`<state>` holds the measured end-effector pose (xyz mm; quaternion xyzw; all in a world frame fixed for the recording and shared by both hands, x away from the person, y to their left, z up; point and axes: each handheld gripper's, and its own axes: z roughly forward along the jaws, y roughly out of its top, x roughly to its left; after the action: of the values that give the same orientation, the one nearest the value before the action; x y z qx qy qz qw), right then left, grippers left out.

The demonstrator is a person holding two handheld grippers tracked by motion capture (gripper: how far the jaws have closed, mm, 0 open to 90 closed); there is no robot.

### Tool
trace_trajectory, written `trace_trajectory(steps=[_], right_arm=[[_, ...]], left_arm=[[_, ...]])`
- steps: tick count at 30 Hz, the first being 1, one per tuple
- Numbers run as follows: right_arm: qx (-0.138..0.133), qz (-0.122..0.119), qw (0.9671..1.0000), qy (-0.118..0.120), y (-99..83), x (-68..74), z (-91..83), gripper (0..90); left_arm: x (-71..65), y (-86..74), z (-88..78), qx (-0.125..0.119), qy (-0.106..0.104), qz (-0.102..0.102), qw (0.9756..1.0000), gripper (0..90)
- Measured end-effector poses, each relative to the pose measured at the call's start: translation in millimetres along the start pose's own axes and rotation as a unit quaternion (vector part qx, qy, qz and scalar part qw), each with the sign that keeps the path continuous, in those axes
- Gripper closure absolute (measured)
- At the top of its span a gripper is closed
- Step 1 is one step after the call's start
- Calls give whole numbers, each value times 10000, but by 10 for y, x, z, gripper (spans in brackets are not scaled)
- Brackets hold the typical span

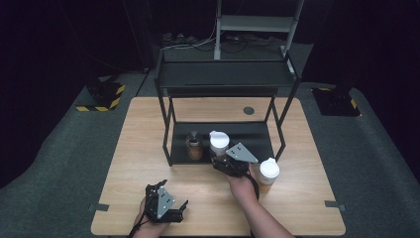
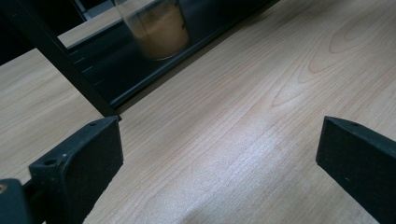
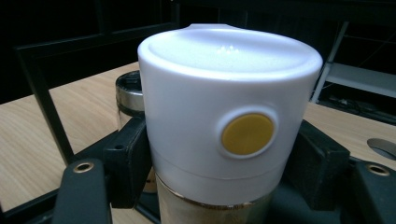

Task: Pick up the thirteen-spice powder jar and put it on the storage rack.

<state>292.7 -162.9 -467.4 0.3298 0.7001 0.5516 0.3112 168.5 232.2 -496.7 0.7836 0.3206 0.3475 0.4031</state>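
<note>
Now, jar [image 3: 224, 140] (tan contents) in tool [image 3: 219, 163].

black tools [image 1: 218, 159], grey plates, trailing cables

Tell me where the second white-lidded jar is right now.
In the high view, the free white-lidded jar stands on the table, right of the right gripper.

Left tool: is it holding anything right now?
No. The left tool stands open above bare table, nothing between its jaws.
</note>
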Motion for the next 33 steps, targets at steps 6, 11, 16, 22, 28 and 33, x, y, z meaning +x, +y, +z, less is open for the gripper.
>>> trace_trajectory(steps=[6,11,16,22,28,33], right_arm=[[-14,-15,10000,-45,40,-2,59,302],[8,2,10000,-92,65,-3,107,302],[20,30,9999,-118,88,-13,157,302],[49,42,9999,-139,94,-12,208,302],[90,81,9998,-185,81,-6,271,302],[134,93,9996,-224,92,-22,317,302]], left_arm=[[3,-4,-2,-13,-5,0,10000,9],[8,-9,-5,-24,-13,-13,10000,9],[17,-12,-8,-32,-25,-9,10000,9],[20,-10,-7,-29,-34,-9,10000,9],[23,-17,-10,-45,-38,-14,10000,9],[28,-23,-13,-61,-51,-37,10000,9]])
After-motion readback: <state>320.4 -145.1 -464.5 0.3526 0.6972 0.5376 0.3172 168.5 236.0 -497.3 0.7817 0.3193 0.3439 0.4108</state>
